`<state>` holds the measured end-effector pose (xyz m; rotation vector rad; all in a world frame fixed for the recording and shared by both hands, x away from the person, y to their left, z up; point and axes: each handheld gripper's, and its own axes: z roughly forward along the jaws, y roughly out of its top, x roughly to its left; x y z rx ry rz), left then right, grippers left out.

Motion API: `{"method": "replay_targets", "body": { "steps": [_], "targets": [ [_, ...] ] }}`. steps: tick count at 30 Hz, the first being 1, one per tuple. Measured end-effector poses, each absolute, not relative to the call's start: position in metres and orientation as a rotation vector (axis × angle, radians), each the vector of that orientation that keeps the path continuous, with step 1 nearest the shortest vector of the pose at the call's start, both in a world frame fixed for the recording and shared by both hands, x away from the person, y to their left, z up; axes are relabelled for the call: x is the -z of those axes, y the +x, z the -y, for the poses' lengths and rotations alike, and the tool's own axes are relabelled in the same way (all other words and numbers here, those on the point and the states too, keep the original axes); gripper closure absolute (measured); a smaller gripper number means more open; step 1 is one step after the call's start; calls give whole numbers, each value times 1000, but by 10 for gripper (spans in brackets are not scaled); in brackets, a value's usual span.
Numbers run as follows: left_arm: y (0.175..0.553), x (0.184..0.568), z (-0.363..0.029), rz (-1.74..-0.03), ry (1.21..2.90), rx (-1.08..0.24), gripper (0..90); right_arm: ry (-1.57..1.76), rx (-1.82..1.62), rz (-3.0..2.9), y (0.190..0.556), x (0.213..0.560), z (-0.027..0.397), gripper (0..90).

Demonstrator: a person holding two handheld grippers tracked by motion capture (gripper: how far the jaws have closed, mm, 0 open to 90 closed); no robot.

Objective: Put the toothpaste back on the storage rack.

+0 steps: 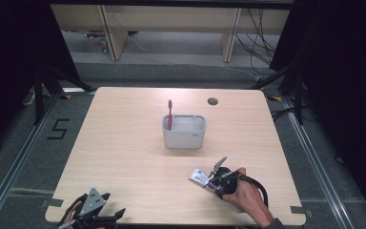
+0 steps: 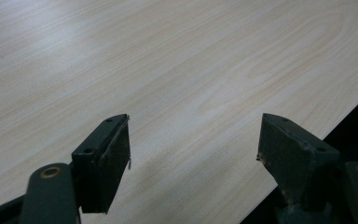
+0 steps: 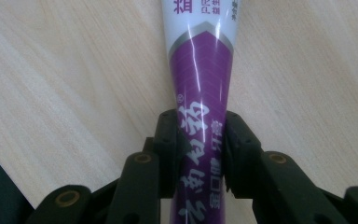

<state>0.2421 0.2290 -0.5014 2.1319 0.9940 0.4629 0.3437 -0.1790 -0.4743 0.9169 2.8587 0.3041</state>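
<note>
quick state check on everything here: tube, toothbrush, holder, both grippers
toothpaste tube: lying on the table, clamped near one end
right gripper: shut on the tube
left gripper: open, nothing between its jaws, at the table's near edge
toothbrush: upright in the holder
holder: upright at mid table

**Bright tabletop, dark surroundings, soft close-ups**

Overhead light is falling evenly on the pale wood-grain tabletop [image 1: 124, 157], while black curtains at both sides are sinking into darkness. In the left gripper view a broad sheen is washing out the far grain. In the right gripper view white glare streaks are running along the glossy purple-and-white toothpaste tube [image 3: 200, 70], whose print is blurring slightly.
</note>
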Motion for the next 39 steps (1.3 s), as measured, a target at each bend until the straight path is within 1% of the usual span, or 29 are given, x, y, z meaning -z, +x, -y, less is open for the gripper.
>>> {"method": "replay_targets", "body": {
  "steps": [8, 15, 16, 18, 19, 22, 24, 25, 27, 29, 33, 34, 37, 39],
  "targets": [
    [242, 502, -228, -1006, 2133, -452, 249, 848, -351, -2851, 342, 472, 181, 721],
    [242, 502, -229, -996, 2125, -455, 249, 865, -423, -2809, 343, 458, 185, 724],
    [242, 501, -229, -1006, 2123, -458, 249, 846, -486, -2795, 344, 452, 188, 725],
    [243, 502, -228, -1010, 2114, -466, 249, 886, -491, -2794, 344, 449, 188, 725],
    [243, 502, -229, -1003, 2137, -457, 249, 862, -537, -2783, 345, 446, 189, 726],
    [243, 502, -228, -1010, 2118, -470, 249, 879, -629, -2746, 346, 436, 191, 728],
    [243, 502, -228, -1018, 2114, -456, 249, 876, -684, -2752, 349, 431, 193, 728],
    [243, 502, -230, -999, 2145, -467, 249, 909, -698, -2724, 347, 428, 194, 728],
    [243, 502, -228, -1011, 2105, -455, 249, 925, -733, -2712, 348, 422, 196, 729],
    [243, 502, -228, -1010, 2105, -456, 249, 951, -795, -2688, 349, 415, 199, 729],
    [243, 502, -229, -1004, 2119, -458, 249, 885, -898, -2622, 358, 405, 205, 729],
    [243, 503, -228, -1014, 2099, -455, 249, 901, -939, -2612, 359, 403, 206, 729],
    [243, 502, -229, -1011, 2120, -462, 249, 926, -1016, -2565, 364, 396, 209, 728],
    [243, 502, -228, -1011, 2104, -456, 249, 981, -1075, -2531, 367, 391, 211, 728]
  ]
}}
